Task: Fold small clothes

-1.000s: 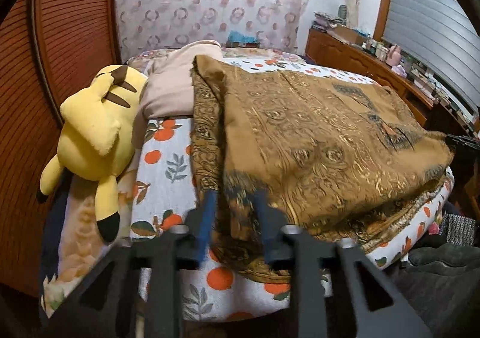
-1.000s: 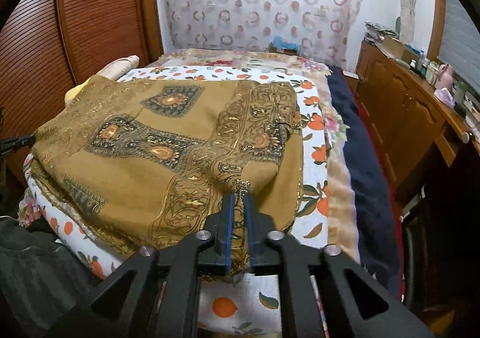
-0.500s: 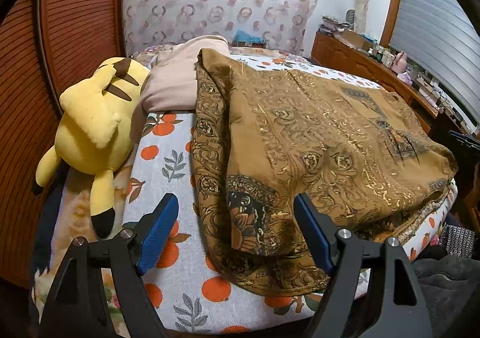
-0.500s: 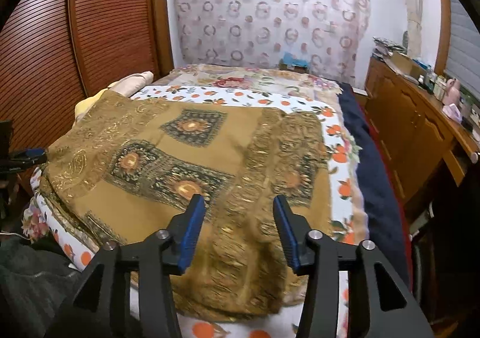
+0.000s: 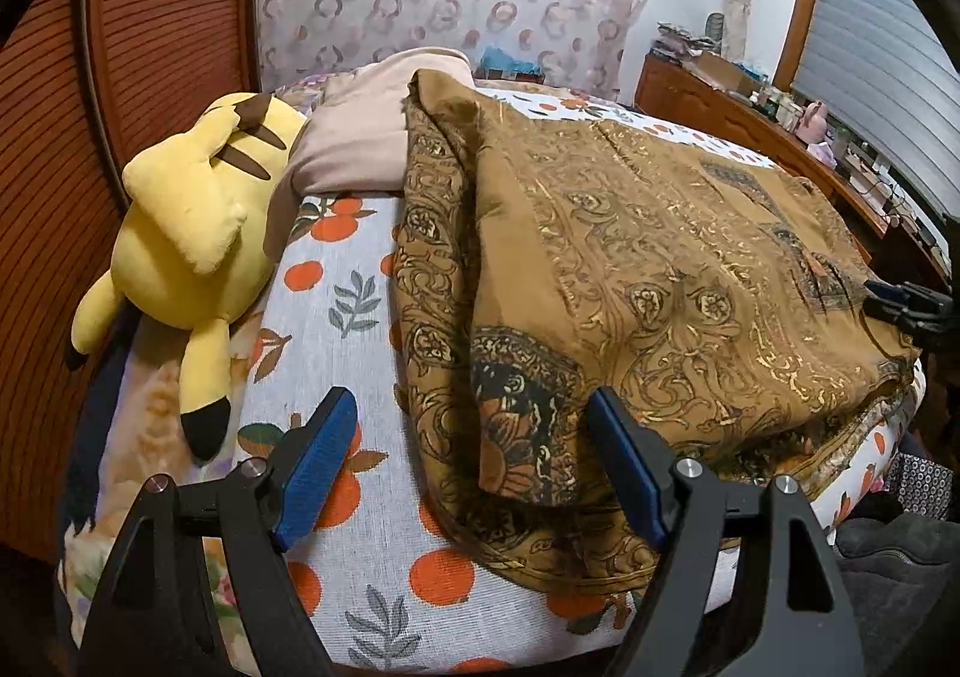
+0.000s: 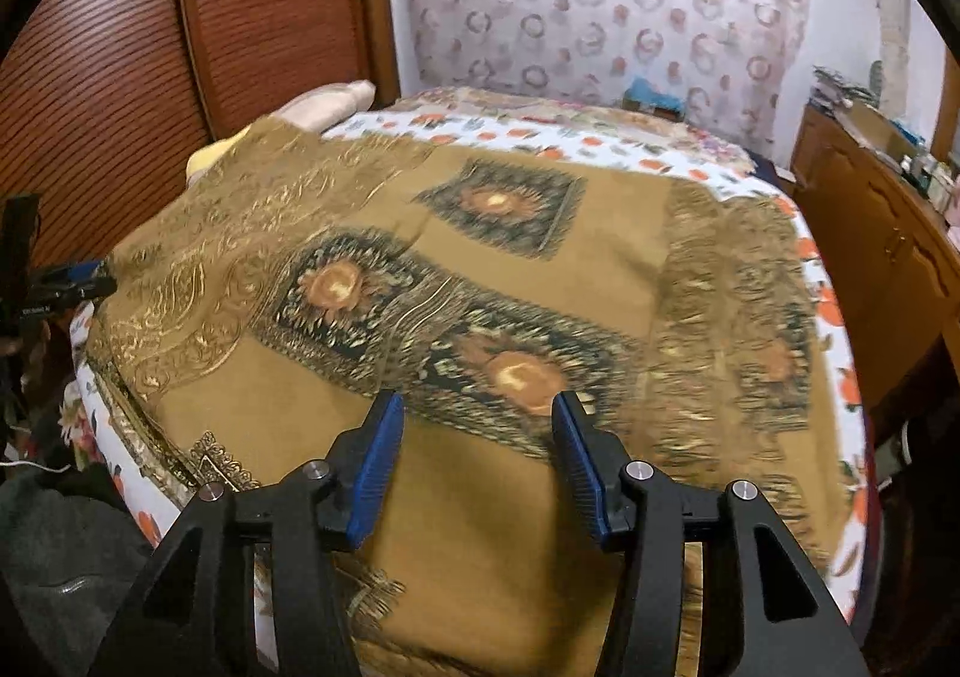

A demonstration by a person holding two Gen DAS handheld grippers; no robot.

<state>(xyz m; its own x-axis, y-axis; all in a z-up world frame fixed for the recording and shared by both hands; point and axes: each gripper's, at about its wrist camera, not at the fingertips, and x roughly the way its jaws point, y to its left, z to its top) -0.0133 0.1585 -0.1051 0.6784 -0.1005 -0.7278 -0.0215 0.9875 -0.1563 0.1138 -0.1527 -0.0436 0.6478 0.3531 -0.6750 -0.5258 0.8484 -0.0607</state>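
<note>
A brown cloth with gold and black patterns lies folded on the bed, its near corner hanging by the front edge. My left gripper is open and empty, jaws wide apart just in front of that corner. In the right wrist view the same cloth covers most of the bed. My right gripper is open and empty, hovering over the cloth's near part. The right gripper's tip shows at the far right of the left wrist view.
The bed has a white sheet with orange fruit print. A yellow plush toy and a beige pillow lie at the left. A wooden wardrobe stands left, a wooden dresser right. Dark clothing lies below the bed.
Both grippers let go of the cloth and opened wide. Both drew back and rose a little; the cloth corners dropped onto the bed.
</note>
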